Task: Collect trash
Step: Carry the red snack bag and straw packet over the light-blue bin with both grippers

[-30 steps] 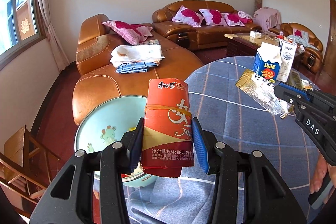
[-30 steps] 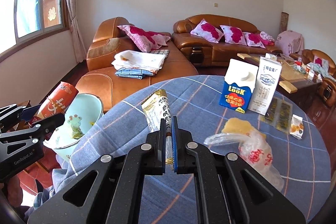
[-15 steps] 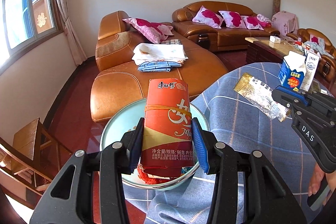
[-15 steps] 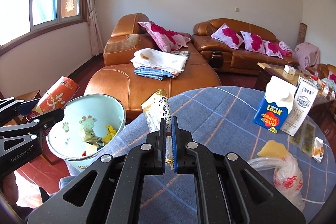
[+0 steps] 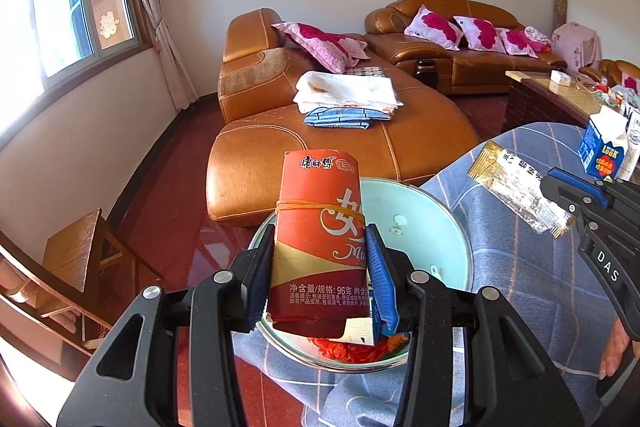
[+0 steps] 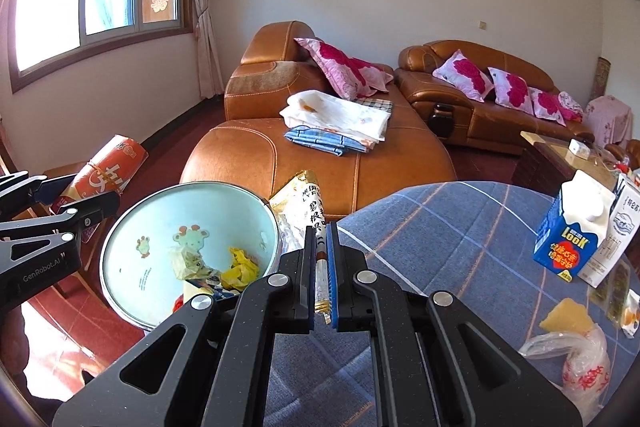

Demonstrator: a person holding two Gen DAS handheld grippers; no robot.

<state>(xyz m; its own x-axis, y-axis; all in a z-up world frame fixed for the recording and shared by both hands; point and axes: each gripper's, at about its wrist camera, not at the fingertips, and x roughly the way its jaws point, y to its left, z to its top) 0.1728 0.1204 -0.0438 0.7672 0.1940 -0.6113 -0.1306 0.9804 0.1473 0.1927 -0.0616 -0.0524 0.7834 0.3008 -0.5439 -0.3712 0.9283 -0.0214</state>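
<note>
Landmark: pale-blue trash bin [image 6: 188, 211], round, standing beside the edge of the counter [image 6: 460, 227] with its blue checked cloth.
Bin contents: crumpled yellow and red scraps and a printed carton, lying at the bottom.
Left tongs [image 5: 320, 275]: clamped on the red snack pack [image 5: 320, 239], blue pads pressing its two sides.
Red snack pack: a rolled tube bound by a rubber band, held above the bin's near rim in the left wrist view; in the right wrist view it appears beyond the bin's left rim.
Right tongs [image 6: 318, 267]: closed on the gold-ended wrapper [image 6: 308, 203], jaws nearly together with only the thin film between them.
Gold-ended wrapper: a long clear packet with black characters, its free end reaching up just beside the bin's right rim, on the counter side.
Milk cartons [image 6: 572, 227]: a blue one and a white one, upright on the counter, well apart from the bin.
Plastic bag [image 6: 576, 359]: crumpled on the counter, far from the bin.
Background: orange leather sofa [image 6: 320, 155] beyond the bin, carrying folded cloths.
</note>
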